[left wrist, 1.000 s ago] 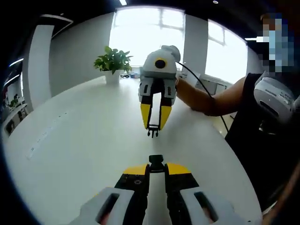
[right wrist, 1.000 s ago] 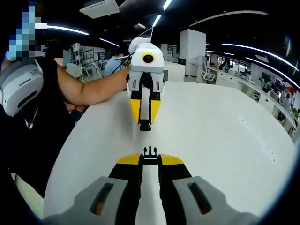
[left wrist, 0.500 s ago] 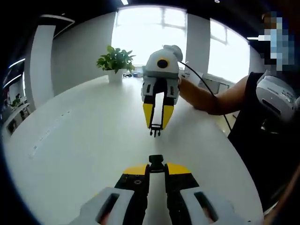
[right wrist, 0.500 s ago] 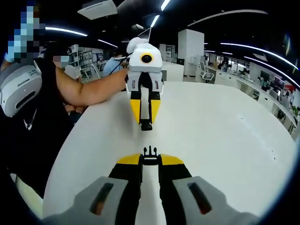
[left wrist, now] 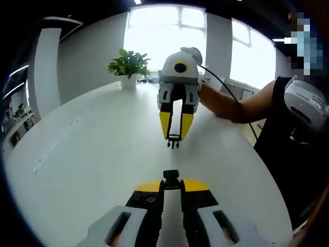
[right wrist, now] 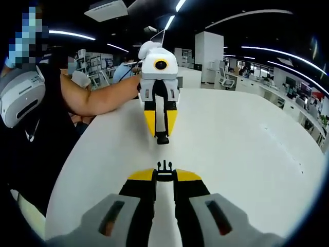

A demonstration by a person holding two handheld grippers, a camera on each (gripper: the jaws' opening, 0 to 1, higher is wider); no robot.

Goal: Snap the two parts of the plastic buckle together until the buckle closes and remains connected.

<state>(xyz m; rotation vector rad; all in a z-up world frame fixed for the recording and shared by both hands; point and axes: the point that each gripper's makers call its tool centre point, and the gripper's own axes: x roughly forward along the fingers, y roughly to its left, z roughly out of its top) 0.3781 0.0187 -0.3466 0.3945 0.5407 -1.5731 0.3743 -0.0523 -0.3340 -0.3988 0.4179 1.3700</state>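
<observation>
My left gripper (left wrist: 171,186) is closed on the socket (left wrist: 171,176), which pokes out past its tips. My right gripper (right wrist: 164,176) is closed on the prong half (right wrist: 164,165). Both are held above the white table (left wrist: 92,149), facing each other tip to tip, the two buckle halves near but apart. A plant (left wrist: 128,66) stands at the table's far edge.

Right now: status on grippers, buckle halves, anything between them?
Left gripper shut on socket half. Right gripper shut on pronged half. Halves face each other above white table, apart, not snapped. Gap clear.
</observation>
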